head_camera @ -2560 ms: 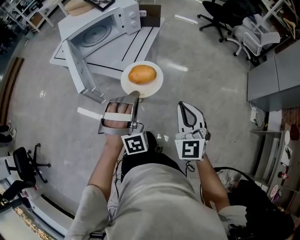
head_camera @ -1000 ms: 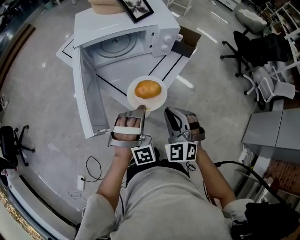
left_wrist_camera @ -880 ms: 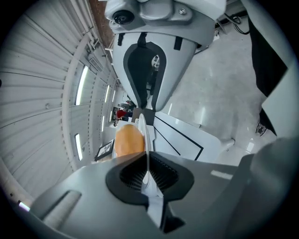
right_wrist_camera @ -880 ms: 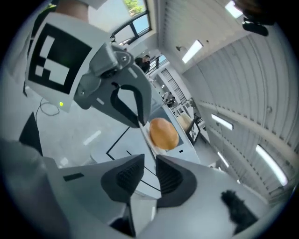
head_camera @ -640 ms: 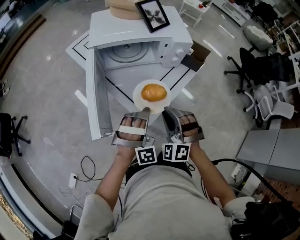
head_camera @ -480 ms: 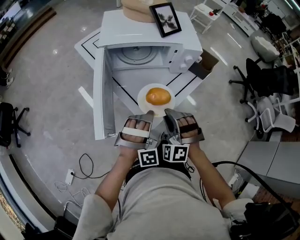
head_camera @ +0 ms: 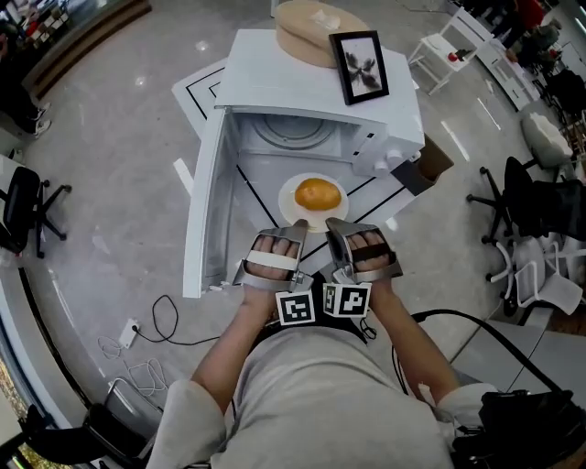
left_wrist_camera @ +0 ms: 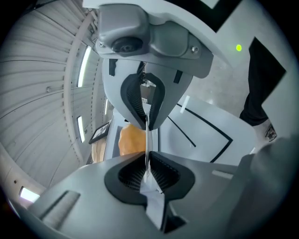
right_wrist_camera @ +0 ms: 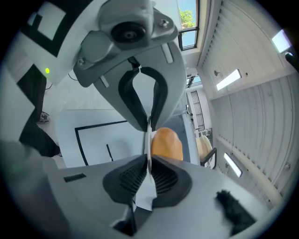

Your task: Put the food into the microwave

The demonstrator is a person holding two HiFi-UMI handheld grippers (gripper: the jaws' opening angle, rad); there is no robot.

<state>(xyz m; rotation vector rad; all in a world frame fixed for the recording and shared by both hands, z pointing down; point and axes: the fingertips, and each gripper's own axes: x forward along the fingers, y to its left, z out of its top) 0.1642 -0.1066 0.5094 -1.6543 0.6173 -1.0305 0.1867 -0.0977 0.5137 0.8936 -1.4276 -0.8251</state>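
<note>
Vs the earliest frame: the left gripper (head_camera: 298,223) carried the plate (head_camera: 295,198) alone then, well short of the microwave (head_camera: 302,87). Now both grippers are on the rim nearest the person, and the plate hangs just in front of the microwave's open mouth, not inside. Left jaws are clamped on the rim, which shows edge-on between the pads. The right gripper (head_camera: 331,223) hung free before; its jaws have just been closing and now pinch the same rim beside the left. The food is a smooth orange-brown bun (head_camera: 318,193) at the centre of the round white plate. The microwave is a white box with its door (head_camera: 203,211) swung wide on its left and a round glass turntable (head_camera: 293,133) inside. On top of it sit a round tan wooden board (head_camera: 307,27) and, right of that, a black-framed picture (head_camera: 358,66). It stands on a low white platform with black lines (head_camera: 206,87). The grey floor (head_camera: 110,137) is polished. A black office chair (head_camera: 23,206) stands well left of the microwave, a cable (head_camera: 165,316) lies by the door, and more chairs (head_camera: 540,201) stand well right.
</note>
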